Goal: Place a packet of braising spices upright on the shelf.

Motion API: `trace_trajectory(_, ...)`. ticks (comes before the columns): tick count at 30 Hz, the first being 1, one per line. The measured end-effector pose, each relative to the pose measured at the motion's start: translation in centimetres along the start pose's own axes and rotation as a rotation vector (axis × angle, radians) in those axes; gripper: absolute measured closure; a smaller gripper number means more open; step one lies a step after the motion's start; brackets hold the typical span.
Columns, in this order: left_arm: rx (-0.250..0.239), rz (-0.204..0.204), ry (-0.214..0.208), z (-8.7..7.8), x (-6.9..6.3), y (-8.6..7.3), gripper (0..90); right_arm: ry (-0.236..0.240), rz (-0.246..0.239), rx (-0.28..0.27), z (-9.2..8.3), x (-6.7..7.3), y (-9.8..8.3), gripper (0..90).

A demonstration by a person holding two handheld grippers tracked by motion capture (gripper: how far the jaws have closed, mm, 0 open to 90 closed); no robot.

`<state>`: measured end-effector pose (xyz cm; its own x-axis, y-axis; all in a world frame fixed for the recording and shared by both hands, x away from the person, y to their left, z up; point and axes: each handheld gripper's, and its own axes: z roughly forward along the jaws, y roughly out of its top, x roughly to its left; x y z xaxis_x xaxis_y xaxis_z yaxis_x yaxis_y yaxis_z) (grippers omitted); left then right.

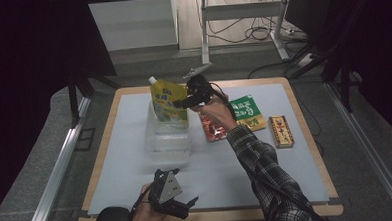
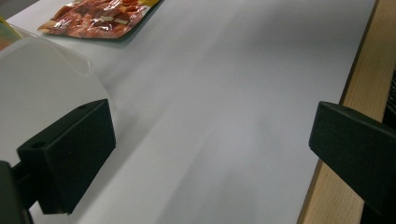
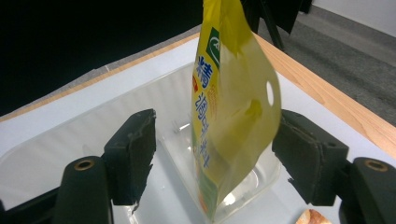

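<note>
**In the clear tub: a spouted refill pouch, freshly let go**

In the clear plastic tub point(image 1: 167, 142) near the middle of the table point(image 1: 111, 159) stands the yellow-green spouted pouch point(image 1: 168, 104), upright at the tub's far end, its white cap at the top corner. In the right gripper view the pouch point(image 3: 233, 107) shows a gusseted base planted on the tub floor and a punched hole near its side seam.

Handling, as a judgement: it looks like a soft film pouch with liquid or paste inside, so moderately heavy low down, floppy up top, and slick on its glossy faces. It could tip against the tub wall if nudged. The best hold looks to be the flat sealed side seam or the stiffer shoulder below the spout; squeezing the belly would only bulge it.

The right tongs point(image 3: 215, 158) sit on the side of the tub toward the snack packets, jaws parted on either side of the pouch, with a gap showing at each pad point(image 3: 133, 154), so nothing is gripped. The left tongs point(image 2: 210, 154), on the near side of the tub by the table's front edge, stand wide and empty over bare white mat, a red snack packet point(image 2: 100, 18) beyond the tub's corner.
</note>
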<state>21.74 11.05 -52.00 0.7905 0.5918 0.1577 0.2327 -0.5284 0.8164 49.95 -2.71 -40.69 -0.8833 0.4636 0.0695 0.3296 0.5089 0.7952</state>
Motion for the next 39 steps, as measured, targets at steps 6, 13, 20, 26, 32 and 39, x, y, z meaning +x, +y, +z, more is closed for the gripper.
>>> trace_trajectory(6,-0.003,0.001,0.003,0.0,0.0,0.0,0.2,-0.001,-0.013,-0.001,-0.6,0.2,-0.5,25.8)
trace_trajectory(13,-0.002,0.002,0.003,0.1,0.0,0.0,0.2,0.0,-0.012,0.0,-1.2,0.1,-1.4,19.4)
trace_trajectory(20,-0.002,0.001,0.003,0.1,0.0,0.0,0.2,0.001,-0.012,-0.002,-2.1,-0.2,-2.3,14.0)
trace_trajectory(26,0.0,0.004,0.004,0.1,0.0,0.0,0.2,-0.018,-0.012,0.004,-3.0,-0.7,-3.1,10.3)
trace_trajectory(32,-0.002,0.006,0.007,0.1,-0.1,0.0,0.2,-0.032,-0.005,0.008,-3.9,-1.3,-4.2,9.1)
trace_trajectory(39,-0.002,0.008,0.01,0.2,-0.1,-0.1,0.1,-0.074,-0.017,0.02,-5.2,-1.8,-5.4,8.8)
